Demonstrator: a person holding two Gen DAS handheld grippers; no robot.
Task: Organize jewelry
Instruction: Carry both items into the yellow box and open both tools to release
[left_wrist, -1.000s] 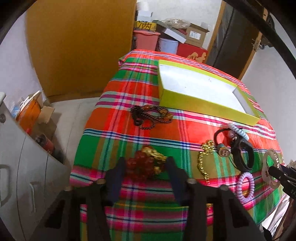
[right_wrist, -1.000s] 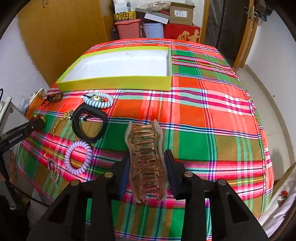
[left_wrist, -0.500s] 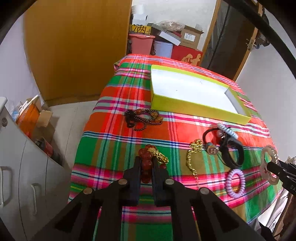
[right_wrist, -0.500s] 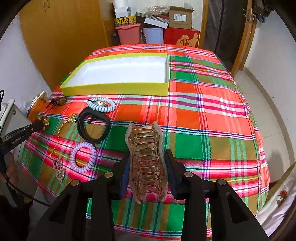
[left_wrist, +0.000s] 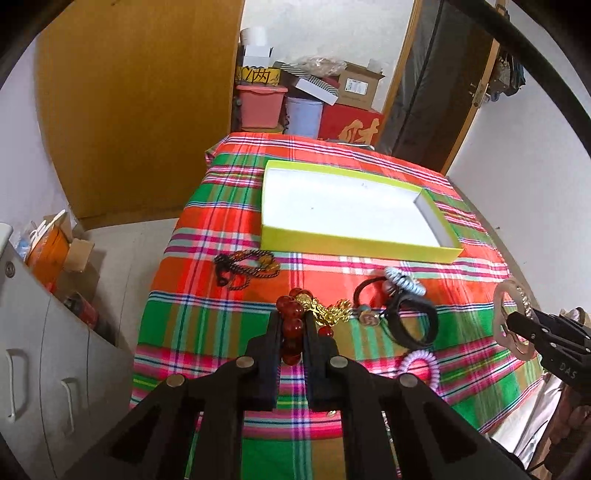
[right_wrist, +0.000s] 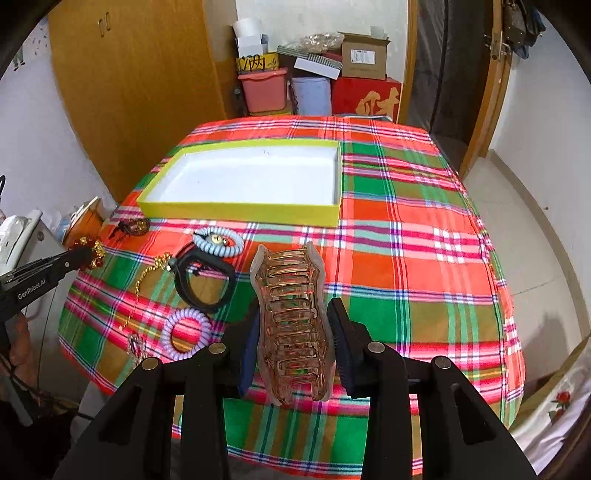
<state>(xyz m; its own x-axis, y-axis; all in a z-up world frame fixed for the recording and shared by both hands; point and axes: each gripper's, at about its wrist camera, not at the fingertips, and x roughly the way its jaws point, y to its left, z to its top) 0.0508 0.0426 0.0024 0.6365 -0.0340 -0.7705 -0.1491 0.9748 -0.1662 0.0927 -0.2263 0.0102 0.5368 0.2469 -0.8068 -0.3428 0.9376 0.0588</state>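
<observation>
- Red bead bracelet (left_wrist: 291, 325) w/ gold charm, pinched between left gripper (left_wrist: 291, 332) fingers, lifted clear of the plaid-cloth desk (left_wrist: 221, 321); charm end dangles past the tips.
- Risk: beads are round + slick, thin pinch → could roll out on the way to the yellow tray (left_wrist: 354, 243) ahead.
- Left fingers narrow, clamped on beads.
- Right gripper (right_wrist: 291, 332) fingers part-open, gripping clear hair claw clip (right_wrist: 291, 317), off the desk; tray ahead-left.
- Claw is long, could pivot in the grip.
</observation>
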